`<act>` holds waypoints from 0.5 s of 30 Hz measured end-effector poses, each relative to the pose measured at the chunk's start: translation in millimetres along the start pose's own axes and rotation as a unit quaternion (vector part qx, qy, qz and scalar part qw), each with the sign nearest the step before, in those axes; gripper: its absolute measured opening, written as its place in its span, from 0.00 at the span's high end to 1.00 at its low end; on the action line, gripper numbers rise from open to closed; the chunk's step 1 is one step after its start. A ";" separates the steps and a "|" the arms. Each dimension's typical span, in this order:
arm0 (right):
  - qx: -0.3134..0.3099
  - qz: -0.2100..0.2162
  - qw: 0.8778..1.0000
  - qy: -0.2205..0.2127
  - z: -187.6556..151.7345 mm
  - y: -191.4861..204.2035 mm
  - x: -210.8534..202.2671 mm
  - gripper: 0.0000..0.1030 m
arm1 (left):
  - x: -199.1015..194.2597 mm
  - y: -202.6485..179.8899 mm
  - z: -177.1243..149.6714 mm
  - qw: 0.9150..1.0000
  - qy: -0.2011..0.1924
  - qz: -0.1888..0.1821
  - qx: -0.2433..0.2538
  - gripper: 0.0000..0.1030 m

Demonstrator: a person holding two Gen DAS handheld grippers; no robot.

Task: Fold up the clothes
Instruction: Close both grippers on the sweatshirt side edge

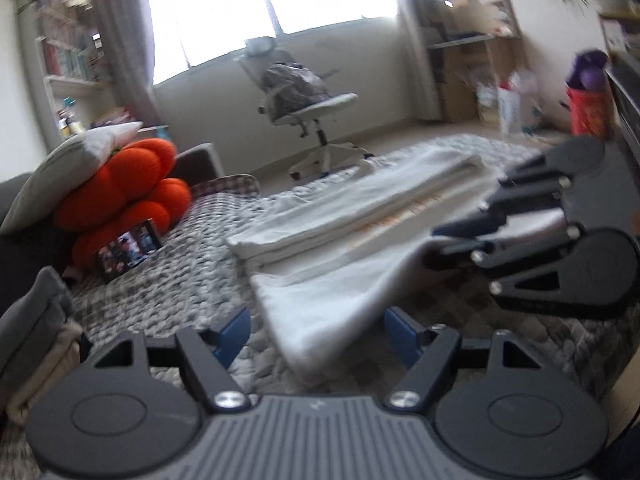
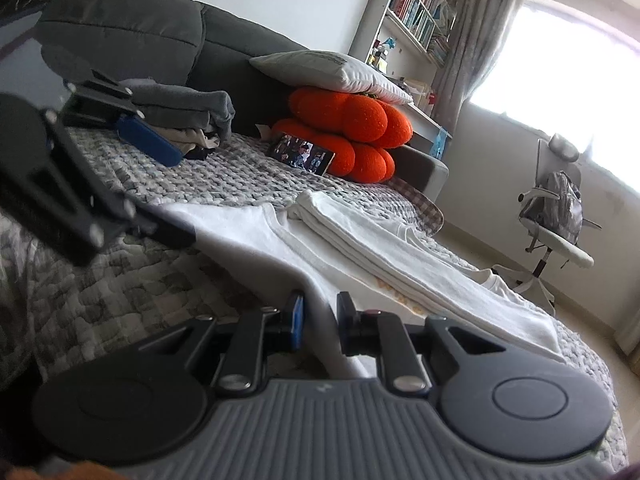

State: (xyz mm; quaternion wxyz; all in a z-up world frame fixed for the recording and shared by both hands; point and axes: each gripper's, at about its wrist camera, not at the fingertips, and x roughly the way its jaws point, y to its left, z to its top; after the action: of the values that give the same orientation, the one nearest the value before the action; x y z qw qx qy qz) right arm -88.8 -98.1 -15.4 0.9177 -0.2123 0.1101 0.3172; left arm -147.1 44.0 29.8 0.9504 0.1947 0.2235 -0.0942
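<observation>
While its blue-padded fingers stand well apart with nothing between them, the left gripper (image 1: 318, 334) hovers just above the near corner of the white garment (image 1: 352, 240), which droops toward it over the grey knitted blanket (image 1: 168, 280). The right gripper (image 2: 318, 320) has its fingers drawn close together on a raised fold of that same garment (image 2: 360, 248); in the left wrist view it (image 1: 436, 240) comes in from the right, its tips at the cloth's right edge, and the fabric lifts from the blanket toward them.

The garment lies partly folded into a long, layered strip running away from both grippers toward the far edge of the bed, with a single layer spread loose on the near side. A faint orange print shows along one inner fold.

To the left of the cloth the blanket is bare up to a phone (image 1: 130, 250) propped against an orange puffy cushion (image 1: 128, 196), which has a pale pillow (image 1: 76, 164) resting on top. A stack of grey and beige folded clothes (image 2: 188, 114) sits at the blanket's near left side, close to the left gripper (image 2: 148, 142) as the right wrist view shows it. Behind them rises a dark grey sofa back (image 2: 132, 36). Beyond the bed's far edge is open floor, with a white office chair (image 1: 312, 120) carrying a grey bag, under a bright window (image 1: 264, 8).
</observation>
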 end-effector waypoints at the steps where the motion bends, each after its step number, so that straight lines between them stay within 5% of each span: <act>1: -0.002 0.000 1.000 0.000 -0.5 0.1 -0.5 0.83 | -0.7 -4.2 0.8 1.000 -0.001 -0.006 0.010 0.27; 15: -0.003 0.004 1.000 -0.003 -2.8 -1.0 -2.2 0.83 | 9.2 -20.7 2.8 0.996 -0.019 -0.013 0.091 0.31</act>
State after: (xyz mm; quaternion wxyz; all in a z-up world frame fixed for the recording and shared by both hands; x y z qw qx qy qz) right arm -90.1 -101.2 -16.8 0.9162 -0.2135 0.1075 0.3214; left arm -143.4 23.2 21.1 0.9317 0.2751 0.1980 -0.1302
